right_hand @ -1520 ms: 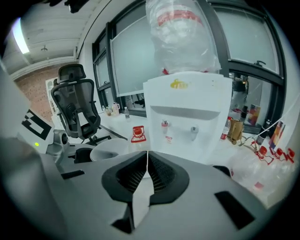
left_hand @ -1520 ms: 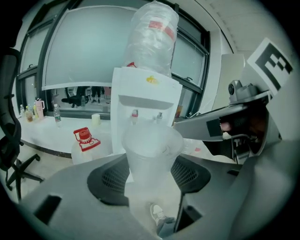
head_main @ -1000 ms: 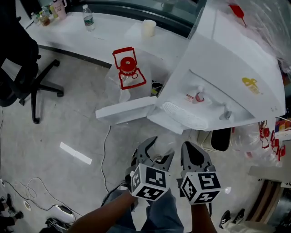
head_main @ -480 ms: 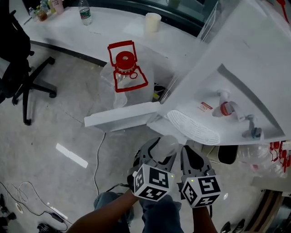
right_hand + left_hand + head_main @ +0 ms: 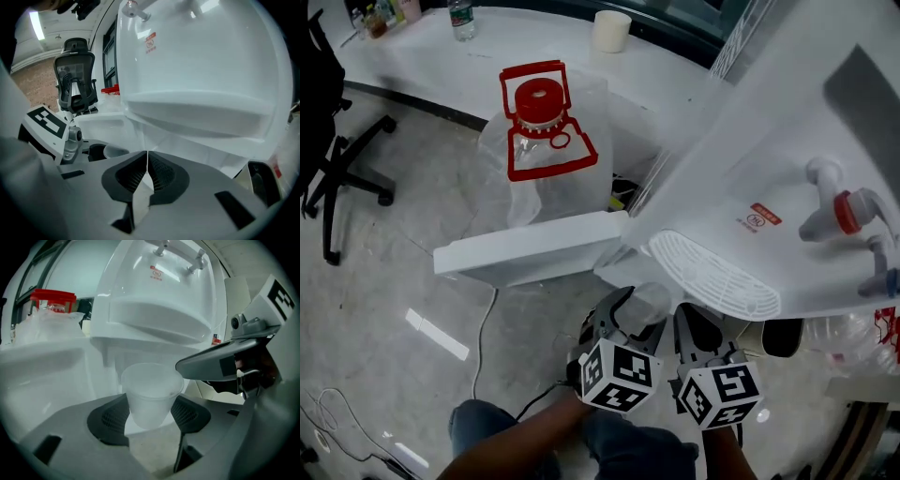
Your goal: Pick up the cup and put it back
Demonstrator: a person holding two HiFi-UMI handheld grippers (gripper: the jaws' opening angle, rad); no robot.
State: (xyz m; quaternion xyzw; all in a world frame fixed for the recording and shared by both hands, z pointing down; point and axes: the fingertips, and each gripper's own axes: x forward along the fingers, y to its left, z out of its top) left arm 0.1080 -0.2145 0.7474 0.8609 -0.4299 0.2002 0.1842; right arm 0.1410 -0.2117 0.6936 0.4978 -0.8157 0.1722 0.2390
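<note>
Your head view is bright and even, lit from overhead. There's a pale streak of glare on the floor [image 5: 437, 335], and the white dispenser [image 5: 787, 131] burns out toward the top right, its edges soft. Shadow sits dim beneath its front. Your left gripper view bows hard, corners gone black. The frosted cup [image 5: 150, 390] glows milky and a touch hazy, and the nearest grey foreground is blurred. Your right gripper view bends the same way. A ceiling light [image 5: 36, 26] flares at top left, and the dispenser's face washes out pale blue-white.
</note>
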